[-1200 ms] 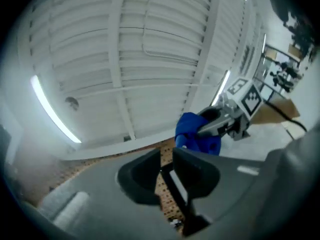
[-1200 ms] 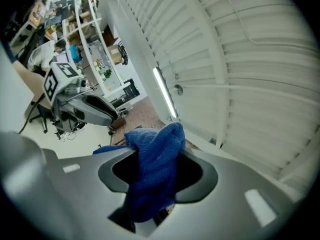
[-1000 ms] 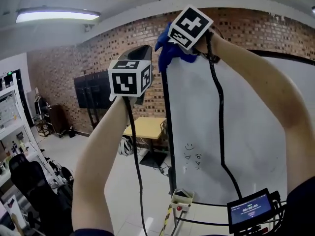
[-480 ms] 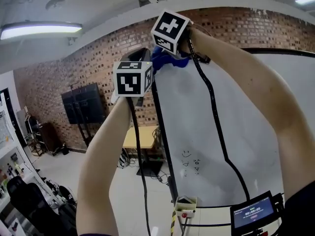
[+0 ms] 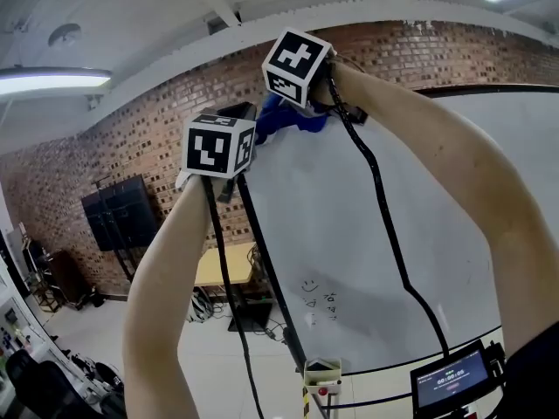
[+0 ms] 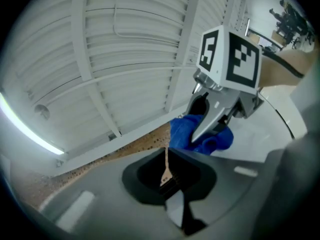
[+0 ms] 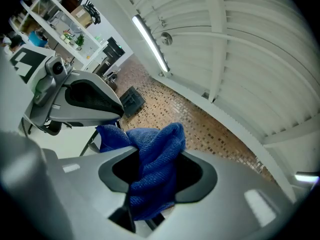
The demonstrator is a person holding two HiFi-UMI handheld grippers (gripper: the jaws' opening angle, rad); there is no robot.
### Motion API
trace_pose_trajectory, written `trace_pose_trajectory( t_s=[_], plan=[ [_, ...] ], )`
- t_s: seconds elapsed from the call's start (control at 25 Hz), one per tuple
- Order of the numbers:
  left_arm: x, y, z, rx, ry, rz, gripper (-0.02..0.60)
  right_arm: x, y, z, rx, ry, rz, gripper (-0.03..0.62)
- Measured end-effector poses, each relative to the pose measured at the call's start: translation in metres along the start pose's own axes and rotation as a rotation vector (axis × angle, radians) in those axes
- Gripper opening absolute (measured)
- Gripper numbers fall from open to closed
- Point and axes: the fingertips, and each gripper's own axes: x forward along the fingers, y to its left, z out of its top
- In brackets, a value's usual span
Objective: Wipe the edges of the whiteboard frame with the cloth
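Shifted left since before, my right gripper (image 7: 150,186) grasps the blue cloth (image 7: 156,156) at the whiteboard frame (image 5: 251,212) corner. My left gripper (image 6: 172,180) is clenched, empty.

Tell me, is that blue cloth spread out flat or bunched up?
Bunched up. The blue cloth sits crumpled in thick folds, pinched between the closed jaws of the right gripper.

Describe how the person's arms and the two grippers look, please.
The left gripper and the right gripper have grey jaws with black inner recesses. Each carries a white cube printed with black square markers. A black cable hangs from each. The forearms are bare; no sleeves show.
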Motion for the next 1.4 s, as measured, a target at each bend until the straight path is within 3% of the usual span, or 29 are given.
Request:
trace_pose_trajectory(
  t_s=[0.48,0.68,1.4],
  plan=[
    [0.022,-0.083,0.051,0.020,-0.053,-0.118,0.018,-0.055,-0.050,-0.078,0.081,0.064,-0.075,0.190],
    [0.046,-0.132,0.069,0.094,-0.038,-0.154,0.018,-0.081,-0.081,-0.120,0.116,0.070,-0.089,0.190],
    [0.087,-0.269,0.153,0.140,-0.043,-0.184,0.018,-0.167,-0.168,-0.243,0.159,0.082,-0.123,0.190]
  ],
)
